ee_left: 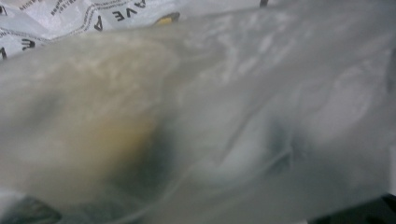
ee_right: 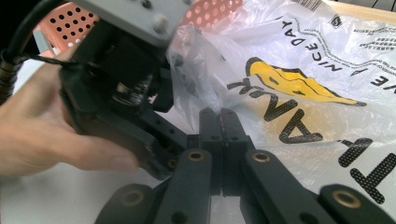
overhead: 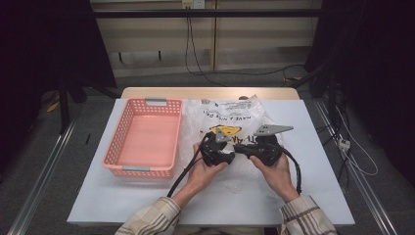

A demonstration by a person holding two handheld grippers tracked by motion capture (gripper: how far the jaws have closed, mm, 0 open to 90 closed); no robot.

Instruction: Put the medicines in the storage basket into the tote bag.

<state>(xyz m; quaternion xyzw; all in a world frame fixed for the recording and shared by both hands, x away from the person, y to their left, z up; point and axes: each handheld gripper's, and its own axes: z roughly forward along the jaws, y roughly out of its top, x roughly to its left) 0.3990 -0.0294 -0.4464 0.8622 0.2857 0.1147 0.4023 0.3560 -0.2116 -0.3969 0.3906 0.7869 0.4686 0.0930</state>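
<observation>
Where cables trail, white table (overhead: 98,196).

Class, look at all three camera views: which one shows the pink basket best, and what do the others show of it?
The high view: the pink basket appears whole, on the table left of the plastic bag. The right gripper view catches just a perforated corner of it behind the left gripper. The left gripper view looks into the bag's film.

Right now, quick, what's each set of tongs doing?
Left tongs: in the plastic bag; open or closed cannot be told.
Right tongs: closed, pinching the bag's edge.
</observation>
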